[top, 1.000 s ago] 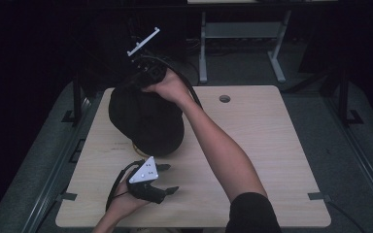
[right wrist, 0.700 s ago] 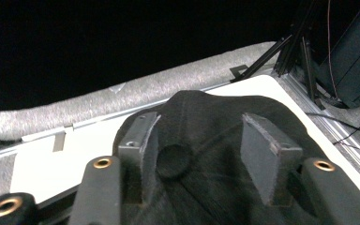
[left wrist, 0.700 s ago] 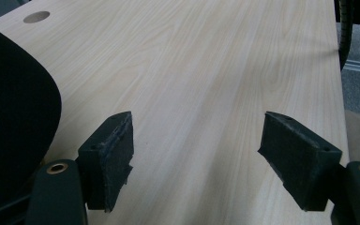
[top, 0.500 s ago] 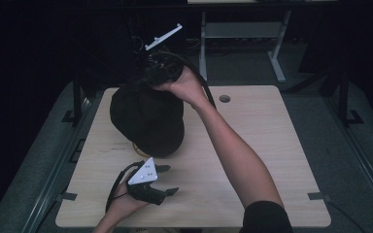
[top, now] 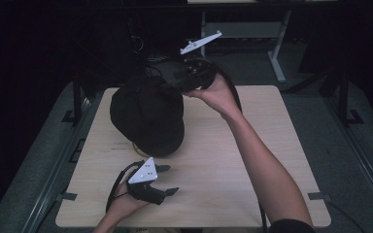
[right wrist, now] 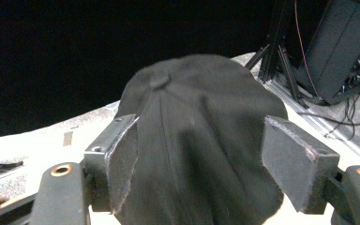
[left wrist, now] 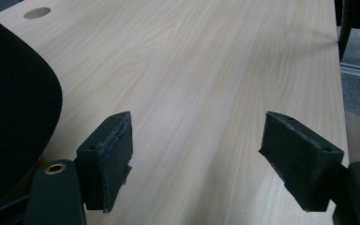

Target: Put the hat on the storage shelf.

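In the high view, a black cap [top: 148,114] sits on the tabletop [top: 252,160], apparently over a tan stand that peeks out under its near edge. The right hand-held gripper [top: 177,77] hangs just beyond the cap's far right side, its jaws having just been opening with nothing caught between them; the left hand-held gripper [top: 167,179] rests near the cap's near edge, jaws spread and empty. In the left gripper view, both pads stand wide over bare wood, and the cap [left wrist: 14,108] bulges in just to the left of the left pad [left wrist: 115,150], not touching it. In the right gripper view, the cap's crown [right wrist: 192,136] with its top button lies beyond and between the parted pads [right wrist: 288,161], which look clear of the fabric. Judging from this, the cap has just been let go, so the sound way on is to draw the right one straight away from the cap without snagging cloth, and to keep the left one steady near the brim in case the cap tips off its stand.
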The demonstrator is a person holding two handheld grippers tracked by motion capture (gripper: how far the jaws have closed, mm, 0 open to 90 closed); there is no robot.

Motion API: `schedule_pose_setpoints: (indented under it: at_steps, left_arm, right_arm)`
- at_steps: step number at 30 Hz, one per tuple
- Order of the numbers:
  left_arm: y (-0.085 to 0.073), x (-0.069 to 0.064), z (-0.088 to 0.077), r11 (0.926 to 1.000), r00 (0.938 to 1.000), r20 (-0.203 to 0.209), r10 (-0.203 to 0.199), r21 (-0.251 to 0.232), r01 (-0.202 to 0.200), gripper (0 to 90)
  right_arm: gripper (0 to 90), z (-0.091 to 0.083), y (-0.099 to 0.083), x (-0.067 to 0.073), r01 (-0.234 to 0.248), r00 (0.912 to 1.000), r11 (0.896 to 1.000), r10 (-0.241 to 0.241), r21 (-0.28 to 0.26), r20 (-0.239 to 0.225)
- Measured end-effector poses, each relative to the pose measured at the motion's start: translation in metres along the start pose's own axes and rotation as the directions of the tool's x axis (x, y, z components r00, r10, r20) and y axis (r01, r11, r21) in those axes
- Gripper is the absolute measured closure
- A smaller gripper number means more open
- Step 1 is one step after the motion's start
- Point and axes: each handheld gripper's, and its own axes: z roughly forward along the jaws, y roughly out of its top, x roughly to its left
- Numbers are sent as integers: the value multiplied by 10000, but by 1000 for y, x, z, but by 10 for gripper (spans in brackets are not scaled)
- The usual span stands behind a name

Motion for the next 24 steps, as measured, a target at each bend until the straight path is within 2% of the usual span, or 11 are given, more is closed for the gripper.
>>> schedule_pose_setpoints:
  at_steps: [4,7,8,9,10,11,12,18,24]
  left_arm:
    - [0,1,0,10000,10000,2,31,27,-31,248]
    - [0,2,-1,10000,10000,-19,20,-1,-20,248]
    - [-1,2,-2,10000,10000,-36,-2,3,2,248]
    - [-1,2,-2,10000,10000,-36,-2,3,2,248]
    - [-1,4,-3,10000,10000,-63,28,37,-27,248]
    - [-1,4,-3,10000,10000,-63,28,37,-27,248]
    - [-2,5,-3,10000,10000,-92,-15,20,15,248]
    - [-4,7,-5,9997,9997,-122,-211,-132,209,247]
    - [-4,8,-4,9998,9998,-108,-164,-66,163,245]
  right_arm:
    - [259,-21,-16,-4,-348,9992,9993,351,-123,198]
    - [256,-30,-25,-7,-444,9985,9988,450,-189,304]
    - [250,-39,-33,-8,-510,9979,9985,518,-218,400]
    - [250,-39,-33,-8,-510,9979,9985,518,-218,400]
    - [250,-47,-41,-9,-554,9971,9982,566,-246,513]
    - [250,-47,-41,-9,-554,9971,9982,566,-246,513]
    - [248,-55,-49,-10,-654,9960,9974,671,-300,592]
    - [234,-72,-70,-13,-905,9922,9952,933,-363,828]
    - [232,-82,-86,-13,-1124,9887,9930,1154,-355,962]
